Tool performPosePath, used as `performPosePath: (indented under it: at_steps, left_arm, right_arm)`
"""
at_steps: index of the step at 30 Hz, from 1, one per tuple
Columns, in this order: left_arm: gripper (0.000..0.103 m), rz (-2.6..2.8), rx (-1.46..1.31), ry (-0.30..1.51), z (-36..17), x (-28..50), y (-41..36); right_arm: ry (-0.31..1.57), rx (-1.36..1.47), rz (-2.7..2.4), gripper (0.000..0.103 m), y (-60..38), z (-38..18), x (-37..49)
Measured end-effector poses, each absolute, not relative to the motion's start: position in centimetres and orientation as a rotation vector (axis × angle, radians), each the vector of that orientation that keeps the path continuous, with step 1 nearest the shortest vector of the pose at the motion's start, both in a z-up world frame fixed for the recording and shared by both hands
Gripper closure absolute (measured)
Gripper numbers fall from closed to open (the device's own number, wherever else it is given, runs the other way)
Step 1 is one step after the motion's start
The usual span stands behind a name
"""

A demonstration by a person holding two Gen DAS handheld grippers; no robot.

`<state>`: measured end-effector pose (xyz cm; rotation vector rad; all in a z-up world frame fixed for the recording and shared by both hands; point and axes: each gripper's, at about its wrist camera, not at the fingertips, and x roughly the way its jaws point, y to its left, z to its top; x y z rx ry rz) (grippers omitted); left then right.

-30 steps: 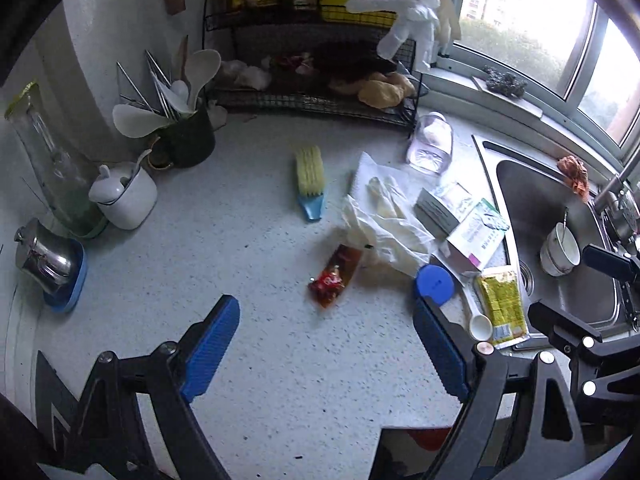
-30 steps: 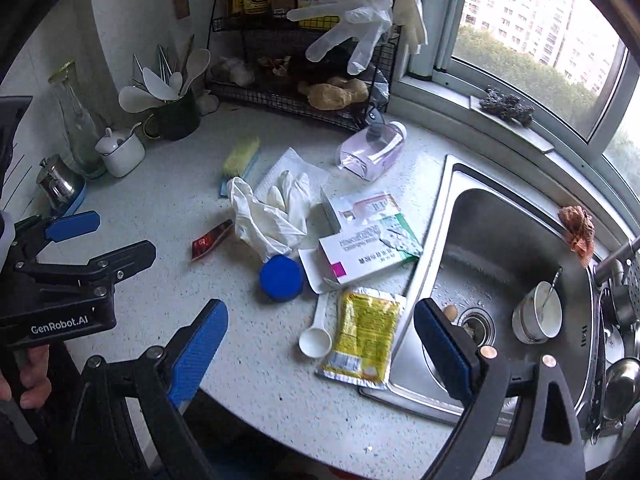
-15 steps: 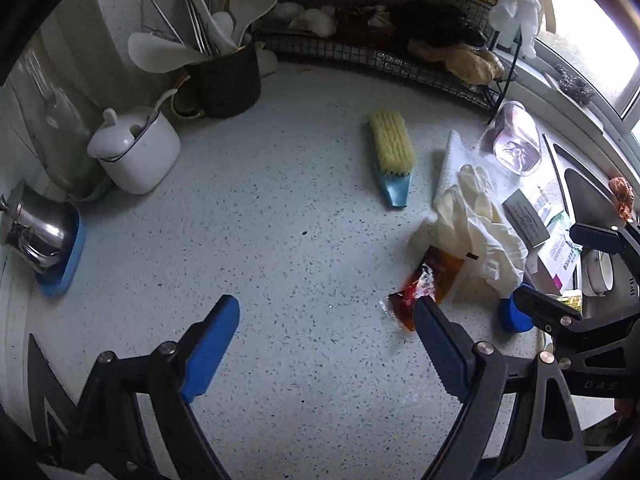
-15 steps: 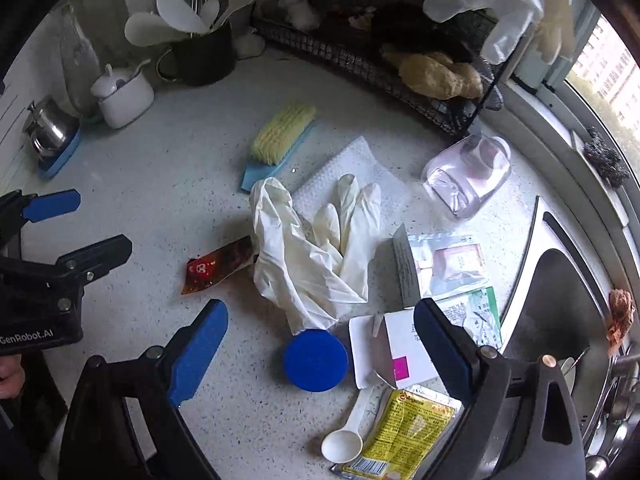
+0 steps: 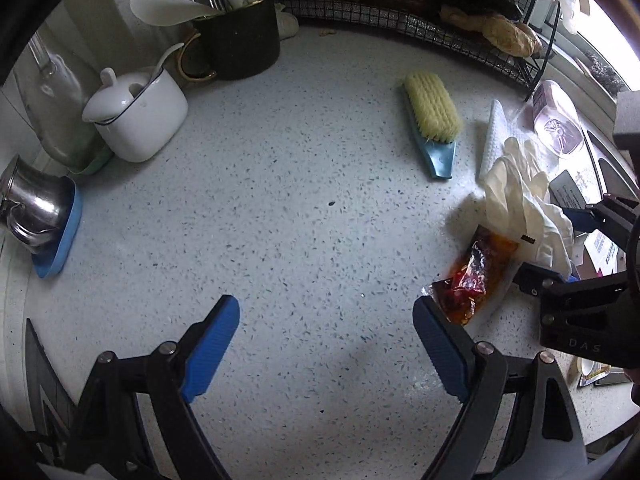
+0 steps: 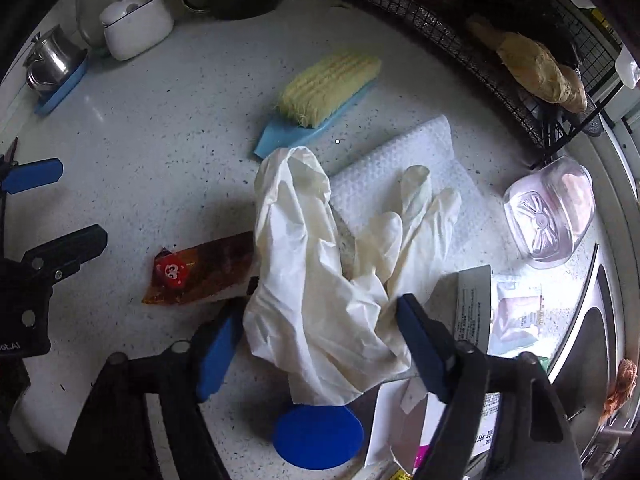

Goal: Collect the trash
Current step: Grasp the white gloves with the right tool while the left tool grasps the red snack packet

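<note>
Gloves, fingers pointing toward the rack, sit between the half-open right claw; left claw gapes empty.

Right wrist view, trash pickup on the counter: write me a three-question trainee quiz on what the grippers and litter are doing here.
1. True or false: the right gripper has its fingers on either side of the crumpled white gloves.
2. Which item lies beside the left gripper's right finger? A) red sauce packet B) scrub brush C) blue lid
3. Fill in: the gloves partly rest on a white paper ____.

Key: 1 true; 2 A; 3 towel.
</note>
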<state>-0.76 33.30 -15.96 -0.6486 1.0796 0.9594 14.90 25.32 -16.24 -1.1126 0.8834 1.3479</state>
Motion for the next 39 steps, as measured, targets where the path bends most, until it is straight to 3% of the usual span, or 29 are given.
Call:
performPosePath:
  at_steps: [5, 8, 19, 37, 39]
  left_arm:
    - [0.016, 0.916, -0.634, 1.076, -15.7, -0.3, 32.8]
    - [0.016, 0.883, -0.608, 1.081, -15.2, 0.6, 32.1]
    - [0.016, 0.742, -0.523, 1.065, -12.4, 3.3, 30.4]
    - [0.016, 0.551, -0.502, 1.188, -17.0, 9.2, 33.1]
    - [0.023, 0.540, -0.504, 1.202, -17.5, 9.5, 33.1]
  right_arm:
    - [0.901, -1.065, 1.350, 0.074, 24.4, -15.8, 15.5]
    - [0.924, -1.017, 1.344, 0.085, 23.4, -15.3, 16.2]
    - [0.733, -0.767, 1.218, 0.089, 17.4, -7.9, 17.7]
    - [0.904, -0.672, 1.039, 0.089, 16.1, -11.0, 20.1]
    - [0.910, -0.674, 1.034, 0.089, 16.1, -11.2, 20.2]
